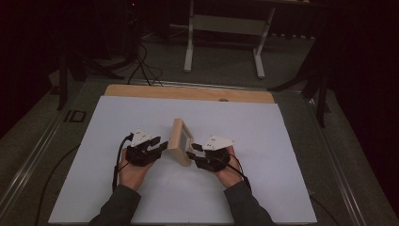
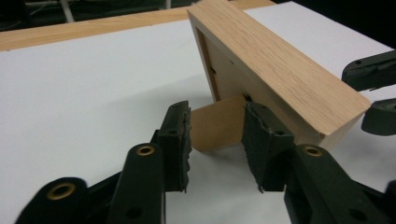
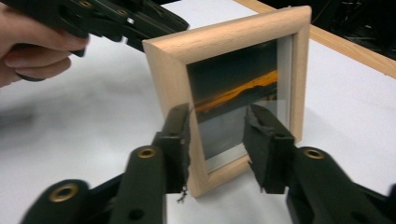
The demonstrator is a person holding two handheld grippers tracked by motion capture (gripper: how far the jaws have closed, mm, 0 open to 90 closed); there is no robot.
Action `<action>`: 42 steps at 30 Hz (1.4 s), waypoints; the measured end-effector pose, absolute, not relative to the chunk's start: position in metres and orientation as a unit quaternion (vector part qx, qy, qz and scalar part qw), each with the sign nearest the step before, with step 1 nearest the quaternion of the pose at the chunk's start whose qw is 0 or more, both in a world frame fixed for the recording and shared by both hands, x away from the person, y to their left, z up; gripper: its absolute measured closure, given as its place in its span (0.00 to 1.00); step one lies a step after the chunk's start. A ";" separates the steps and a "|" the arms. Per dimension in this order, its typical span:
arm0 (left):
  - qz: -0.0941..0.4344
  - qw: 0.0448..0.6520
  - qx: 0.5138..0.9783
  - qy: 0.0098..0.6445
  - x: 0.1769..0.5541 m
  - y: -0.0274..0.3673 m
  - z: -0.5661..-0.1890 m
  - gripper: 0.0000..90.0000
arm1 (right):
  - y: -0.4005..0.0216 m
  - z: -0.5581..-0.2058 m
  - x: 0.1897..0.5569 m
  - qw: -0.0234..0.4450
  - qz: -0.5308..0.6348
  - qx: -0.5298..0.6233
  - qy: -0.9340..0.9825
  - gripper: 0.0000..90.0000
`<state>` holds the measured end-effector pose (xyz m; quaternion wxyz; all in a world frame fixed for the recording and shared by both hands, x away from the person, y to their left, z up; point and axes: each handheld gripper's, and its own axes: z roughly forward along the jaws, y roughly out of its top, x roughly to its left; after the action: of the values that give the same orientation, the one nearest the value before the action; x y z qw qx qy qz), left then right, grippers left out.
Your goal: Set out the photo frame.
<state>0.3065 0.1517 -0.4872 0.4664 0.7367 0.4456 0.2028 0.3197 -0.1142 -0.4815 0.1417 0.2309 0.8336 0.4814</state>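
Wooden picture frame stands upright mid-counter on the white sheet, propped on its rear stand flap. Left tool open, jaws either side of the flap (contact unclear). Right tool open, jaws straddling the frame's lower front corner, glass side facing it.

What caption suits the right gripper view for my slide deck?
Right gripper, open, fingers straddling a wooden photo frame's lower corner on the white table.
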 end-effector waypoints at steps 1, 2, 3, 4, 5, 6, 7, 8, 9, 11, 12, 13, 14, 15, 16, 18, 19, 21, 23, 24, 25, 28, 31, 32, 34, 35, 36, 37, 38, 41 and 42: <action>0.203 0.466 0.737 0.446 0.306 0.152 -0.487 0.65 | -0.114 -0.482 0.320 0.142 0.481 0.231 0.834 0.66; 0.204 0.467 0.735 0.447 0.306 0.153 -0.486 0.65 | -0.115 -0.482 0.320 0.143 0.482 0.233 0.833 0.64; 0.204 0.468 0.733 0.449 0.306 0.154 -0.486 0.64 | -0.116 -0.481 0.321 0.143 0.482 0.236 0.832 0.62; 0.208 0.468 0.731 0.452 0.305 0.155 -0.484 0.61 | -0.118 -0.481 0.322 0.145 0.481 0.241 0.831 0.60; 0.208 0.468 0.731 0.452 0.305 0.155 -0.484 0.60 | -0.118 -0.481 0.322 0.145 0.481 0.241 0.831 0.60; 0.212 0.469 0.728 0.453 0.304 0.157 -0.482 0.59 | -0.121 -0.480 0.323 0.147 0.482 0.245 0.828 0.59; 0.212 0.469 0.728 0.453 0.304 0.157 -0.482 0.56 | -0.121 -0.480 0.323 0.147 0.482 0.245 0.828 0.59; 0.219 0.470 0.723 0.456 0.302 0.157 -0.480 0.54 | -0.123 -0.479 0.324 0.149 0.483 0.248 0.826 0.59; 0.219 0.470 0.723 0.456 0.302 0.157 -0.480 0.52 | -0.124 -0.479 0.324 0.148 0.484 0.251 0.825 0.58; 0.224 0.472 0.721 0.456 0.301 0.158 -0.478 0.49 | -0.126 -0.478 0.325 0.149 0.485 0.253 0.824 0.58; 0.227 0.474 0.719 0.455 0.300 0.159 -0.475 0.48 | -0.126 -0.478 0.325 0.149 0.486 0.254 0.823 0.58; 0.227 0.474 0.719 0.455 0.300 0.159 -0.475 0.47 | -0.126 -0.478 0.325 0.149 0.486 0.254 0.823 0.58; 0.228 0.477 0.718 0.453 0.298 0.160 -0.472 0.47 | -0.127 -0.478 0.325 0.149 0.486 0.256 0.822 0.57; 0.228 0.477 0.718 0.453 0.298 0.160 -0.472 0.46 | -0.128 -0.478 0.325 0.149 0.486 0.257 0.822 0.57; 0.231 0.480 0.716 0.452 0.297 0.160 -0.470 0.45 | -0.128 -0.478 0.325 0.149 0.486 0.258 0.822 0.57; 0.230 0.483 0.714 0.451 0.296 0.161 -0.468 0.43 | -0.128 -0.478 0.326 0.149 0.485 0.259 0.822 0.56; 0.230 0.483 0.714 0.451 0.296 0.161 -0.468 0.43 | -0.128 -0.478 0.326 0.149 0.485 0.259 0.822 0.56; 0.224 0.489 0.713 0.450 0.296 0.162 -0.466 0.41 | -0.129 -0.478 0.326 0.150 0.485 0.260 0.822 0.55; 0.221 0.492 0.713 0.449 0.295 0.162 -0.464 0.39 | -0.130 -0.477 0.326 0.150 0.485 0.261 0.821 0.55; 0.222 0.497 0.711 0.446 0.294 0.163 -0.462 0.38 | -0.130 -0.477 0.326 0.151 0.485 0.262 0.821 0.55; 0.222 0.497 0.711 0.446 0.294 0.163 -0.462 0.38 | -0.130 -0.477 0.326 0.151 0.485 0.262 0.821 0.55; 0.226 0.500 0.709 0.444 0.292 0.163 -0.459 0.36 | -0.132 -0.476 0.327 0.151 0.486 0.264 0.819 0.54; 0.229 0.501 0.707 0.443 0.291 0.163 -0.458 0.35 | -0.133 -0.476 0.327 0.151 0.487 0.266 0.818 0.53; 0.227 0.502 0.708 0.441 0.291 0.162 -0.458 0.35 | -0.133 -0.476 0.327 0.152 0.487 0.267 0.818 0.53; 0.225 0.503 0.708 0.441 0.291 0.162 -0.458 0.34 | -0.134 -0.476 0.328 0.152 0.487 0.268 0.817 0.53; 0.225 0.503 0.708 0.441 0.291 0.162 -0.458 0.33 | -0.134 -0.476 0.328 0.152 0.487 0.268 0.817 0.53; 0.223 0.504 0.709 0.439 0.291 0.161 -0.457 0.33 | -0.135 -0.476 0.328 0.153 0.488 0.269 0.816 0.53; 0.223 0.504 0.709 0.439 0.291 0.161 -0.457 0.33 | -0.135 -0.476 0.328 0.153 0.488 0.269 0.816 0.53; 0.221 0.506 0.709 0.438 0.291 0.159 -0.457 0.32 | -0.135 -0.475 0.328 0.153 0.488 0.270 0.816 0.52; 0.219 0.508 0.709 0.437 0.291 0.158 -0.456 0.31 | -0.136 -0.475 0.329 0.153 0.488 0.272 0.815 0.52; 0.216 0.510 0.709 0.435 0.290 0.156 -0.456 0.31 | -0.136 -0.475 0.329 0.153 0.488 0.273 0.815 0.52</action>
<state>0.2904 0.1564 -0.4556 0.5104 0.7094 0.4355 0.2161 0.3285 -0.1364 -0.4751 0.1533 0.2726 0.8151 0.4876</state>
